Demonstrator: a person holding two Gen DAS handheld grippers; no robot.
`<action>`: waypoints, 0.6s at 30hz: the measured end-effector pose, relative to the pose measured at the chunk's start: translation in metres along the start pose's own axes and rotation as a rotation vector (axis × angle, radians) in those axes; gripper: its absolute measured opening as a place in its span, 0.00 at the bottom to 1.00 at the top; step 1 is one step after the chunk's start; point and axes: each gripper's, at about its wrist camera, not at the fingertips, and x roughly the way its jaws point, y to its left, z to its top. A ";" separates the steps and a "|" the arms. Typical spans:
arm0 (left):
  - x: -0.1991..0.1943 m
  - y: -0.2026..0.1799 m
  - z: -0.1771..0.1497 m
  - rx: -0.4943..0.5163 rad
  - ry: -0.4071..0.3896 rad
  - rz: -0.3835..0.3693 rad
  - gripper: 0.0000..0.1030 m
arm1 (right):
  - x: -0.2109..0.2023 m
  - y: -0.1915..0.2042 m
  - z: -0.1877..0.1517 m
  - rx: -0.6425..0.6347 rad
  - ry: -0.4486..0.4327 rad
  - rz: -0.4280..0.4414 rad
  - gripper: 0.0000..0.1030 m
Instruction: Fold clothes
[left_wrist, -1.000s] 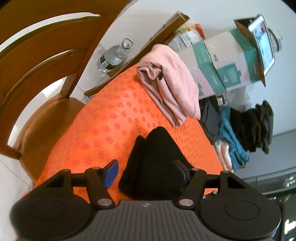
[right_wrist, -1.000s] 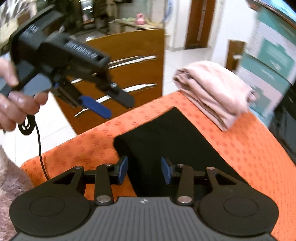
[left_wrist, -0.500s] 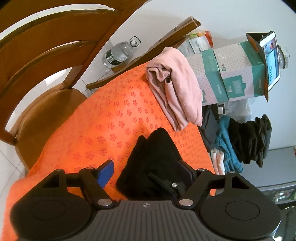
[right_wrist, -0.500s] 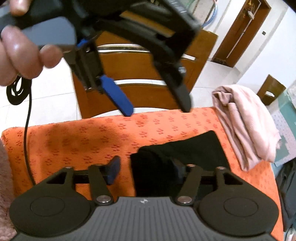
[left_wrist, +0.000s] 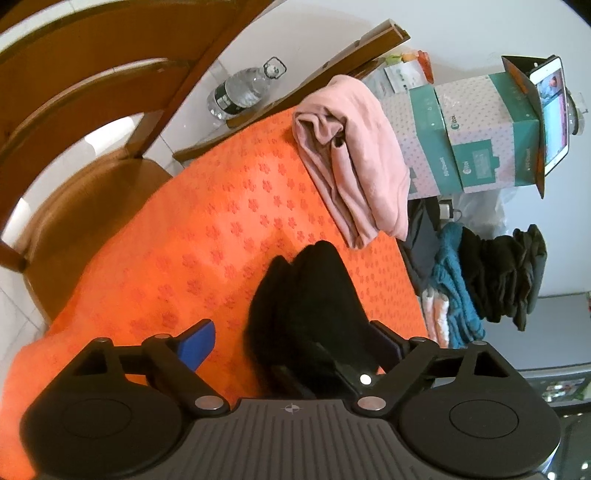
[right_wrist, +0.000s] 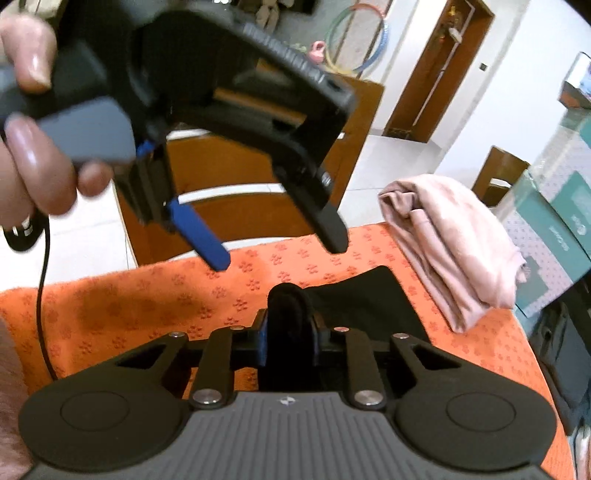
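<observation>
A black garment lies folded on the orange floral cloth. My right gripper is shut on a bunched edge of the black garment, which rises between its pads. My left gripper is open above the garment, empty; in the right wrist view it hangs over the cloth with one blue pad showing. A folded pink garment lies at the cloth's far end, also in the right wrist view.
A wooden chair stands beside the cloth. A teal-and-white box with a tablet on it sits beyond the pink garment. A pile of dark and teal clothes lies right. A water bottle stands behind.
My right gripper has closed on the black garment's edge and bunched it up. My left gripper has lifted and stays open above the garment.
</observation>
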 end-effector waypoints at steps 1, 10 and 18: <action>0.002 0.000 0.000 -0.008 0.006 -0.003 0.88 | -0.004 -0.001 0.000 0.009 -0.007 -0.004 0.24; 0.024 -0.017 -0.003 -0.002 0.064 0.003 0.89 | -0.039 -0.010 -0.003 0.069 -0.070 -0.043 0.23; 0.038 -0.030 -0.008 0.017 0.099 0.020 0.90 | -0.055 -0.011 -0.009 0.088 -0.102 -0.073 0.23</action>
